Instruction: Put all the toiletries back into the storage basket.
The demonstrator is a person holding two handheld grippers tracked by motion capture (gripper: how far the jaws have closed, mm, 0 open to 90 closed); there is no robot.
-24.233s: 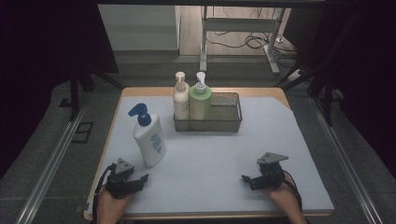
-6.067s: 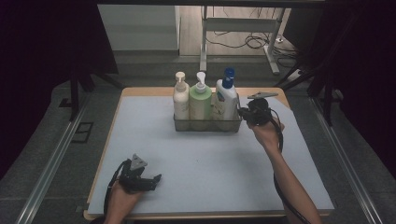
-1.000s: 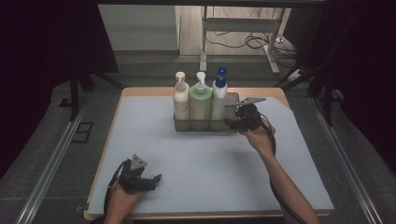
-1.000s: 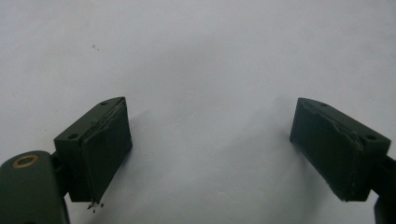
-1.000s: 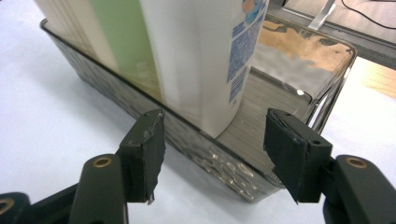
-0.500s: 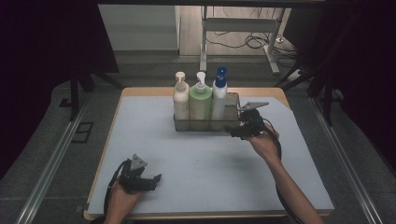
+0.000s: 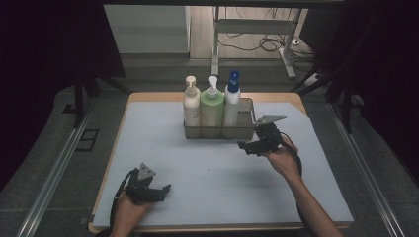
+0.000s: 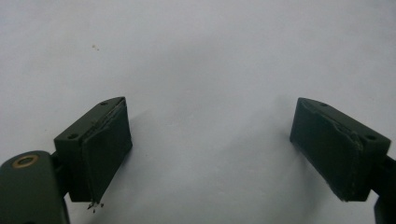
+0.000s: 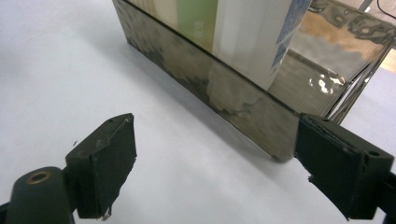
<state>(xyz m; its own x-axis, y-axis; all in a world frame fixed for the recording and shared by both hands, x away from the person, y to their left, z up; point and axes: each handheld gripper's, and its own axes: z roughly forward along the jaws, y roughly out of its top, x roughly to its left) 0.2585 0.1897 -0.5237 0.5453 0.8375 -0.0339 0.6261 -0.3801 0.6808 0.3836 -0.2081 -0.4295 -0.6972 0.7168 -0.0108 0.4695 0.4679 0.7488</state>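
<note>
A clear smoky bin [image 7: 244,129] stands at the back middle of the white mat. Three pump bottles stand in it side by side: a cream one [image 7: 191,105], a green one [image 7: 212,107] and a white one with a blue pump [image 7: 230,101]. My right gripper [image 7: 247,146] is open and empty just in front of the bin's right corner, a little apart from it. In the right gripper view the bin wall [image 9: 243,105] runs across, with the white bottle [image 9: 254,32] behind it. My left gripper [image 7: 163,189] rests open and empty near the front left; its pads [image 8: 105,144] frame bare mat.
The white mat [image 7: 207,173] covers a wooden table [image 7: 291,97]. Metal rails [image 7: 54,173] run along both sides on the floor. A desk frame with cables [image 7: 257,29] stands beyond the far edge.
My right gripper has let go of the white bottle with the blue pump, now standing in the bin, and has drawn back toward the person and down. The left gripper has not moved.
</note>
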